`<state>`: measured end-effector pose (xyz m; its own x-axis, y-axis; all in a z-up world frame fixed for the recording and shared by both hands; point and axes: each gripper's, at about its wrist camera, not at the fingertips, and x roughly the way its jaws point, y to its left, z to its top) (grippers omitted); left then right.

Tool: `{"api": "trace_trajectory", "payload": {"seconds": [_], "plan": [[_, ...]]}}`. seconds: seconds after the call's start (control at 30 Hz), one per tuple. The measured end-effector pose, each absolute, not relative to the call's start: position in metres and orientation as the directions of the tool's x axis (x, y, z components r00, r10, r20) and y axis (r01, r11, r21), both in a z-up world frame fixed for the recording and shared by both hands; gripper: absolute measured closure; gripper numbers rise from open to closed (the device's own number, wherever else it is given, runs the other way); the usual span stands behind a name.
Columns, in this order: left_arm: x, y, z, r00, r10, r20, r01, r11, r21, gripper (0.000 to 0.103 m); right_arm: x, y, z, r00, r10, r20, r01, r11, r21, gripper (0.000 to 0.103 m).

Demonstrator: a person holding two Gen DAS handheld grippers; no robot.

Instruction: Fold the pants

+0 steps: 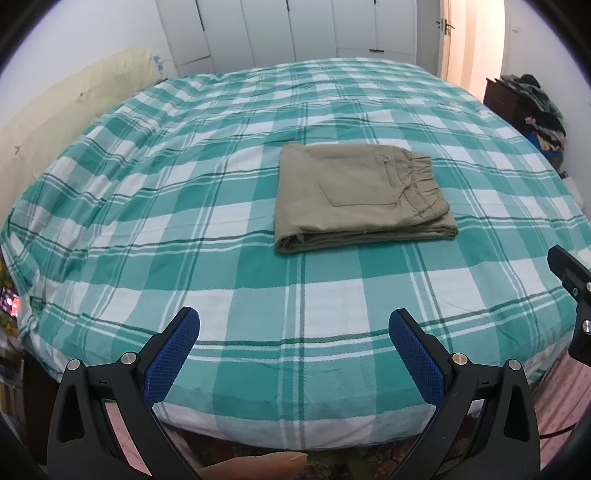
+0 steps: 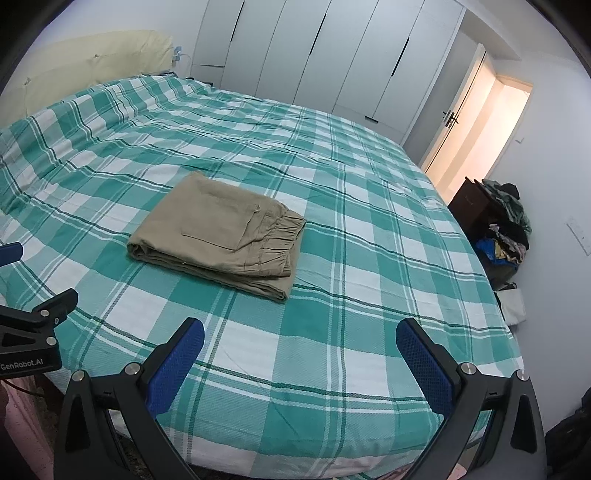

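A bed [image 1: 184, 229] under a green-and-white checked cover fills both views, with white wardrobe doors [image 2: 332, 55] behind it. The khaki pants [image 1: 354, 195] lie folded into a neat stack near the middle of the cover, waistband on top. The left gripper [image 1: 294, 328] and right gripper [image 2: 300, 338] hang over the near edge, well apart from the pants, each with its 2 blue-padded fingers spread wide and holding nothing.

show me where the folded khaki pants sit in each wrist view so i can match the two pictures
Left wrist view: the folded khaki pants lie right of centre on the green plaid bedspread, elastic waistband to the right.
Right wrist view: the pants lie left of centre, waistband toward the right, beyond the open right gripper.
Shared landmark: the white wardrobe doors behind the bed.
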<state>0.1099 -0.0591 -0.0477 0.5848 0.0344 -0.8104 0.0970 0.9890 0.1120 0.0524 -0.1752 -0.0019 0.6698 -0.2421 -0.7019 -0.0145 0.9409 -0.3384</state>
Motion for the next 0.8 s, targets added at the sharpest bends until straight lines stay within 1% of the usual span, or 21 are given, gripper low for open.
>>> {"api": "trace_trajectory", "payload": {"seconds": [0.17, 0.3, 0.47, 0.6, 0.8], "plan": [[0.109, -0.061, -0.046, 0.588, 0.034, -0.808, 0.094, 0.989, 0.110, 0.001, 0.054, -0.178, 0.000, 0.660, -0.217, -0.719, -0.023, 0.951, -0.308, 0.001], [0.108, -0.063, -0.039, 0.595, 0.037, -0.803, 0.093, 0.989, 0.115, 0.001, 0.051, -0.183, 0.002, 0.633, -0.148, -0.760, -0.034, 0.975, -0.218, 0.001], [0.105, -0.065, -0.033, 0.603, 0.043, -0.797, 0.092, 0.988, 0.123, 0.001, 0.046, -0.179, 0.006, 0.605, -0.125, -0.786, -0.064, 0.977, -0.205, 0.001], [0.104, -0.066, -0.031, 0.607, 0.052, -0.793, 0.094, 0.986, 0.137, 0.001, 0.044, -0.179, 0.011, 0.590, -0.089, -0.803, -0.066, 0.985, -0.158, 0.001], [0.104, -0.066, -0.030, 0.608, 0.053, -0.793, 0.093, 0.986, 0.137, 0.001, 0.045, -0.180, 0.010, 0.579, -0.086, -0.811, -0.061, 0.987, -0.149, 0.001]]}}
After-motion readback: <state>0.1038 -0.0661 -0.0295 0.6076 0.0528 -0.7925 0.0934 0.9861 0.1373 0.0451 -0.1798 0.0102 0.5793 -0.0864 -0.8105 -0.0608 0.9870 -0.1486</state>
